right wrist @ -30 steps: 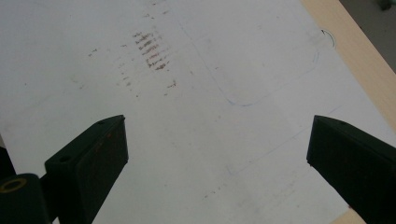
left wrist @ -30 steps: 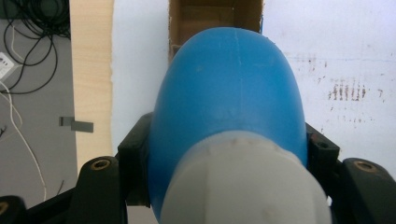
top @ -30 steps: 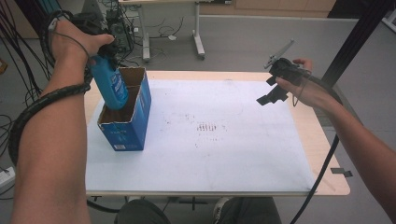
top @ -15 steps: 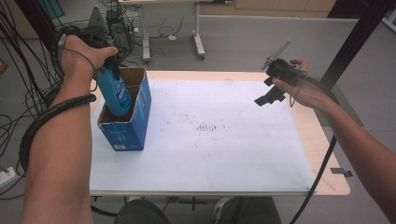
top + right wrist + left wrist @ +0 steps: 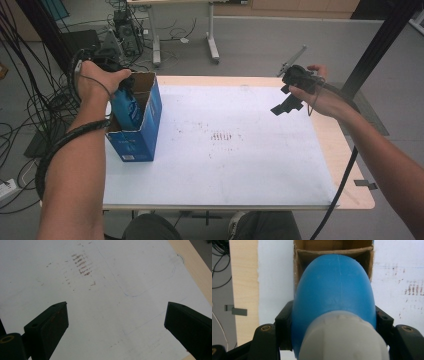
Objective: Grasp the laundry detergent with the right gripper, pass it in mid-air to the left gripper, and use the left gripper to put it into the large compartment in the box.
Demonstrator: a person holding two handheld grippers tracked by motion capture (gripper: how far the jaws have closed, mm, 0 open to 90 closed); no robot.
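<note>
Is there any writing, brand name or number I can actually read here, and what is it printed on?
No text here is readable.
Blue box: a small white label low on its front, too small to read.
Blue bottle: pale marks on its side in the high view, too blurred to read.
White sheet on the table: brown smudges and faint pen outlines, no letters.
</note>
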